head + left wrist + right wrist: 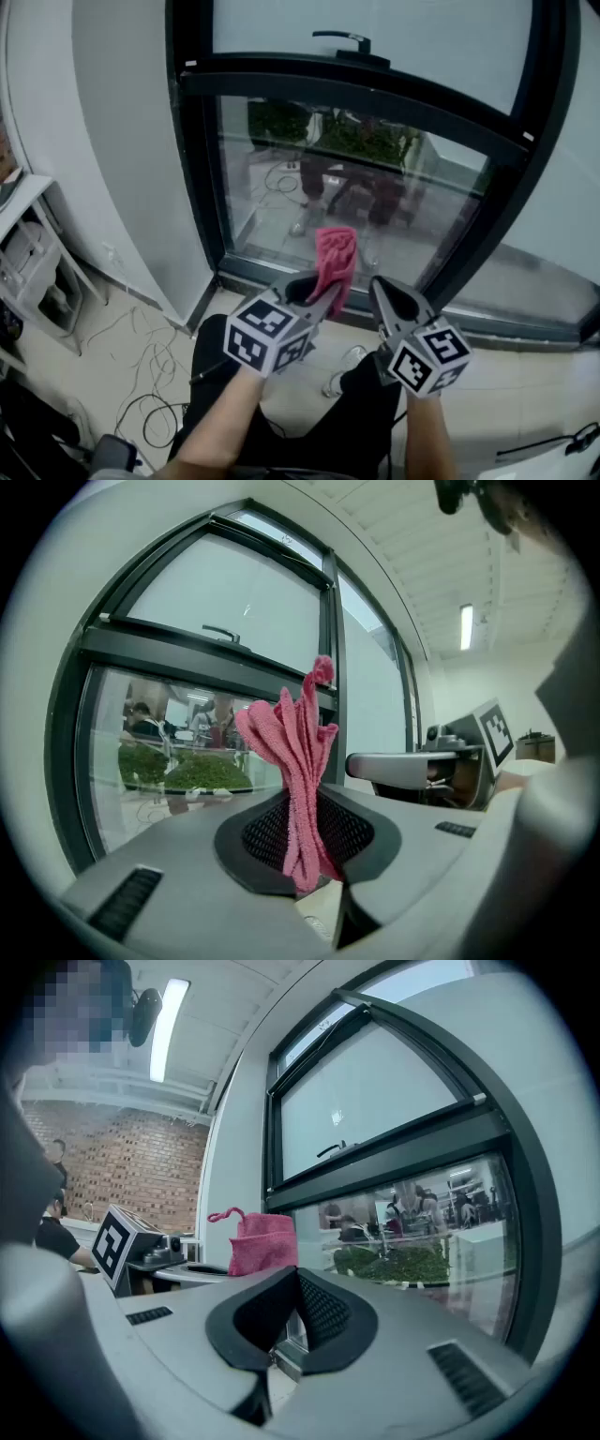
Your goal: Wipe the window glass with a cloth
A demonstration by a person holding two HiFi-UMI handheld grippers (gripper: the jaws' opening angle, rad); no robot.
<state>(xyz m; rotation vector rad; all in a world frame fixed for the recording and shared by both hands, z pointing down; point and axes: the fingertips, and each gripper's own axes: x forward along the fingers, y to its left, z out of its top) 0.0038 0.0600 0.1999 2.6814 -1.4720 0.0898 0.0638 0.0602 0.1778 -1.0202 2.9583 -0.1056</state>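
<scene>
Pink cloth (336,255) is clamped in the left gripper (328,292), presented to the window glass (422,211) ahead for wiping; right gripper (379,285) is closed, empty.

Right tool (296,1279) closed, empty, facing window glass (412,1232).

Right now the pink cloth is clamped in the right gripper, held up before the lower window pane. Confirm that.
Wrong gripper: the pink cloth is clamped in the left gripper, not the right. The left gripper view shows it pinched between that gripper's fingers; the right gripper holds nothing. It is indeed held up before the lower window pane.
</scene>
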